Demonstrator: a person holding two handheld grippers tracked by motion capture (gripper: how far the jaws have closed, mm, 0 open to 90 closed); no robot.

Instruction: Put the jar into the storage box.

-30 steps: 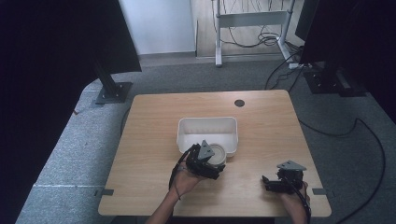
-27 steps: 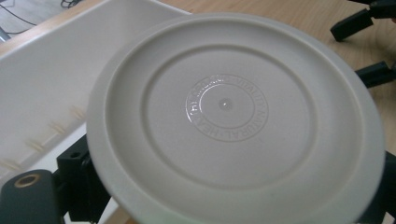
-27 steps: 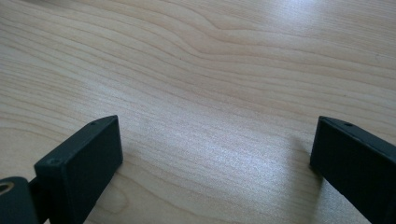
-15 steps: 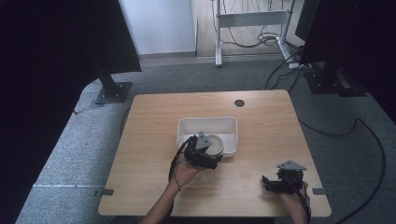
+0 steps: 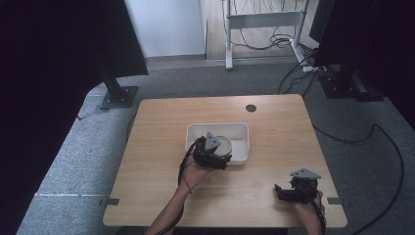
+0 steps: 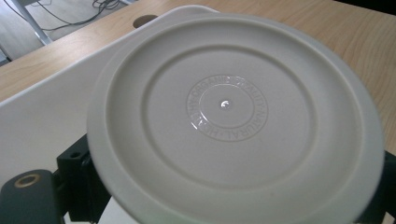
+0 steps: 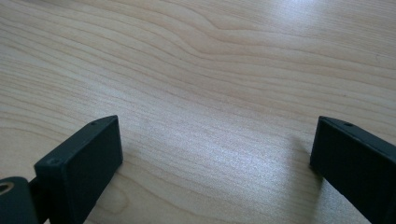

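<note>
A round white lid [image 6: 229, 116] with embossed lettering at its centre is held flat between the jaws of my left gripper [image 5: 214, 155], which is shut on it. The lid [image 5: 225, 144] hangs over the left half of a white rectangular bin [image 5: 241, 147] in the middle of the wooden table [image 5: 279, 122]. The bin's pale wall [image 6: 42, 116] lies under and behind the lid in the left gripper view. My right gripper [image 5: 283, 193] rests low over the table's front right area, open, with bare wood between its jaws [image 7: 215, 154].
A round cable hole [image 5: 251, 107] sits near the table's far edge. Dark stands [image 5: 117, 95] and cables [image 5: 372, 132] lie on the grey carpet around the table. A white metal frame [image 5: 262, 19] stands at the back.
My left gripper has carried the lid forward from the bin's near edge to above the bin's left half. The right gripper has stayed in place.
</note>
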